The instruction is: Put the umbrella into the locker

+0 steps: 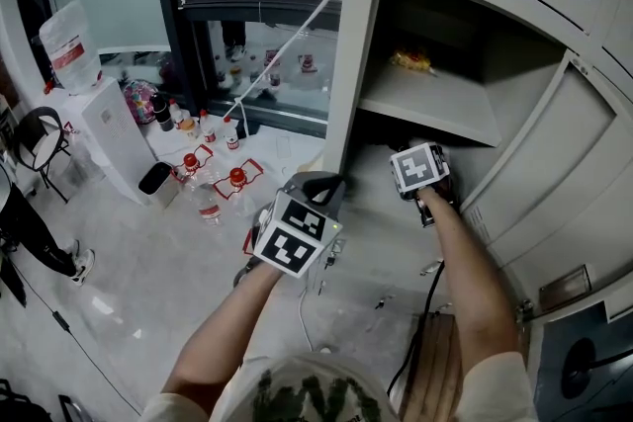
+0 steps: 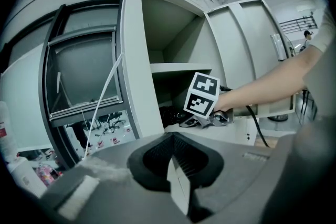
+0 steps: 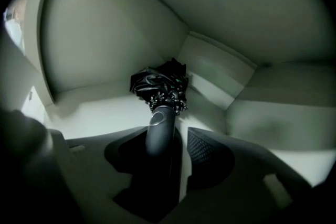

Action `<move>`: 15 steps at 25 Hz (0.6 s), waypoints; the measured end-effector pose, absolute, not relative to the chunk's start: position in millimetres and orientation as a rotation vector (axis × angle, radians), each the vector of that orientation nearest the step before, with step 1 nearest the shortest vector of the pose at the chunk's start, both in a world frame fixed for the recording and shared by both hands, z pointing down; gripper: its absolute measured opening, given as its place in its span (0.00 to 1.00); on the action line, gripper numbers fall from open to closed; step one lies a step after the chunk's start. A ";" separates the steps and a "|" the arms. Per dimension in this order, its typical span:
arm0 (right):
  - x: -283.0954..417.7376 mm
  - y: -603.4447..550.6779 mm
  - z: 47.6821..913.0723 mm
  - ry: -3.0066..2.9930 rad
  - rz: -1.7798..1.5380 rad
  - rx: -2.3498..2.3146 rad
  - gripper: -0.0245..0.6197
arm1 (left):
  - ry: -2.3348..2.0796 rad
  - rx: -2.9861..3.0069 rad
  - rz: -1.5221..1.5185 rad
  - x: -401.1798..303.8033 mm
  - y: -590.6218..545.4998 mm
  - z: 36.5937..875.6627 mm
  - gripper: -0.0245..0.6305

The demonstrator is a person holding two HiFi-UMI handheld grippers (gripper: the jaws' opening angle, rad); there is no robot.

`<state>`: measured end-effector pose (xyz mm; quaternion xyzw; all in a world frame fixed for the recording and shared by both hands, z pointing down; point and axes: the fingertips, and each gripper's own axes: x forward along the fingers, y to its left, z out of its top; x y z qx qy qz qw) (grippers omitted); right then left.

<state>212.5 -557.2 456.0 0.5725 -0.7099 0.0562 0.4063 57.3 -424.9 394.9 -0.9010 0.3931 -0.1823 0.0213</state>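
Note:
The black folded umbrella (image 3: pixel 157 81) lies on the floor of the locker's lower compartment (image 3: pixel 105 113), its canopy bunched toward the back corner. Its dark handle (image 3: pixel 159 131) points back at me and rests between the jaws of my right gripper (image 3: pixel 176 136). The handle leans on the left pad, a gap shows at the right pad, and the gripper is open. In the head view the right gripper (image 1: pixel 425 203) reaches into the grey locker (image 1: pixel 341 64). My left gripper (image 1: pixel 321 188) hovers outside by the locker's left edge, shut and empty (image 2: pixel 173 136).
The locker door (image 1: pixel 554 173) stands open on the right. A yellow item (image 1: pixel 410 62) lies on the upper shelf (image 1: pixel 435 104). On the floor to the left are bottles (image 1: pixel 213 178), a water dispenser (image 1: pixel 99 124) and a person's leg (image 1: pixel 35 237). A black cable (image 1: pixel 430 311) hangs below my right arm.

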 end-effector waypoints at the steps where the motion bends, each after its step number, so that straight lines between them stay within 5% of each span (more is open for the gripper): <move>1: 212.6 -556.4 455.6 -1.799 0.149 1.447 0.39 | 1.211 -2.792 -0.567 57.6 -424.0 393.9 0.04; 15: 210.4 -519.2 414.5 -1.873 0.212 1.604 0.41 | 1.124 -2.843 -0.579 53.3 -409.1 388.5 0.04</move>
